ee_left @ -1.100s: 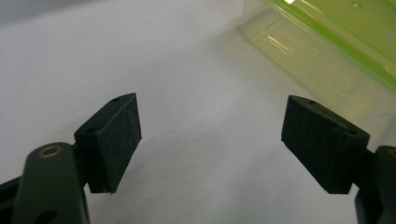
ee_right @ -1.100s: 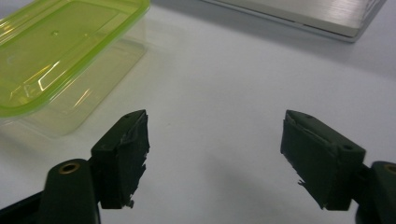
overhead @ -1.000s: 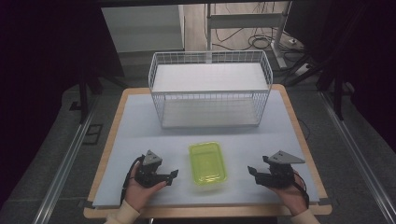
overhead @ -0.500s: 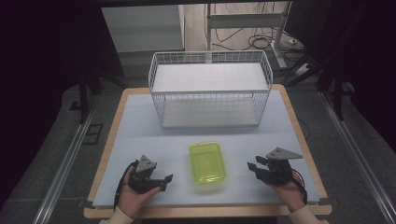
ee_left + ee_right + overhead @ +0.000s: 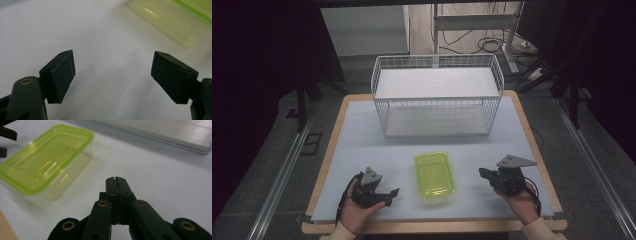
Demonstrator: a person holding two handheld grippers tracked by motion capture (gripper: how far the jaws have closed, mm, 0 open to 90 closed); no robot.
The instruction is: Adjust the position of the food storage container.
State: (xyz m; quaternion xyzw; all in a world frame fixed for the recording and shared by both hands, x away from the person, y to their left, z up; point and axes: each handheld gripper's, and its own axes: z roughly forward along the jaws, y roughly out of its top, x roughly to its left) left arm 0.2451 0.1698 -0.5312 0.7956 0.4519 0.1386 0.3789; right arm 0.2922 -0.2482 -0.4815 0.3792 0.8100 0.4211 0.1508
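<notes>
My right gripper (image 5: 484, 173) jaws have just closed together on nothing, left gripper (image 5: 391, 196) jaws apart; green container (image 5: 434, 175) between them near the table's (image 5: 362, 130) front edge

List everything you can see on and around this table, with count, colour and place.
Lidded container: one, clear with a yellow-green lid, near middle of the table, between the two grippers.
Wire basket: one, white, far middle of the table, holding a white board.
Table mat: one, pale blue-grey, covering the wooden tabletop.
Cables: several, black, on the floor beyond the table.
Left gripper: one, black, near left of the container, jaws open and holding nothing.
Right gripper: one, black with a grey plate, near right of the container, jaws just closed together, nothing between them.
Hands: two, one holding each gripper at the table's near edge.
</notes>
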